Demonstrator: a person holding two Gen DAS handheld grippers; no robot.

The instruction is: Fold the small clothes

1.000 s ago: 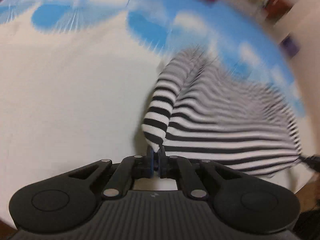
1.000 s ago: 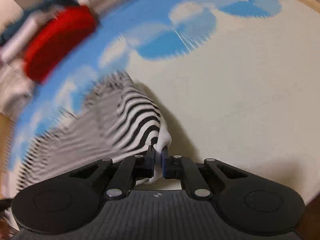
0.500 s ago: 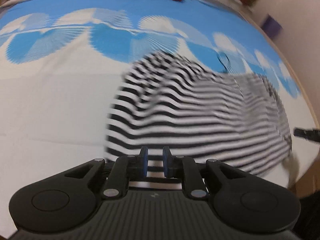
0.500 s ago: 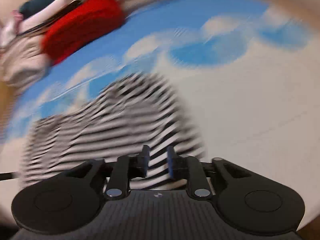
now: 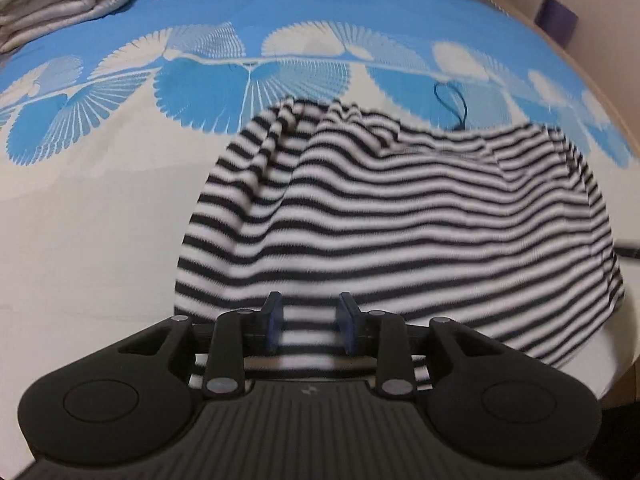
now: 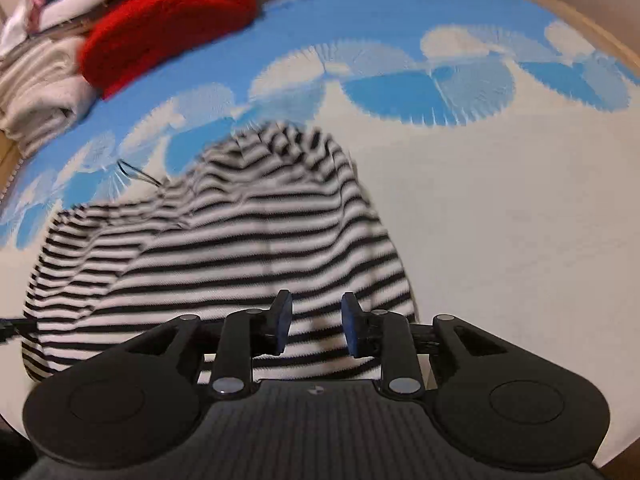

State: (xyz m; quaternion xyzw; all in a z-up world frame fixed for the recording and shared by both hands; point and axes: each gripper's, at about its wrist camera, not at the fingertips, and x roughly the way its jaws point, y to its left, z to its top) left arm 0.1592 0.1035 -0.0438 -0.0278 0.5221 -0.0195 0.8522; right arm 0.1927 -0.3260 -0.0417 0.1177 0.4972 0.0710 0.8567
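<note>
A: State the position of the striped garment.

B: It lies on the bed sheet, folded over into a rumpled block. In the left wrist view it extends ahead and to the right of the left tool. In the right wrist view it extends ahead and to the left of the right tool. Its long axis therefore runs across, from 1 tool to the other.

A: State the condition of both tools.

B: Both are released. The jaws of each have just been opening, and the blue pads stand apart with striped cloth visible behind the gap, not pressed between them. Nothing is gripped.

A: Pose of the hands?

B: Each tool points steeply down at the near edge of the garment, 1 at each end. Neither end is closer to its tool than the other, as far as can be judged.

A: Other items?

B: A red knit item and pale folded clothes sit at the far side of the bed, well apart from the garment.

A: Next requirement?

B: Probably 1 more fold across the long axis, or smoothing the bunched far-left corner.
</note>
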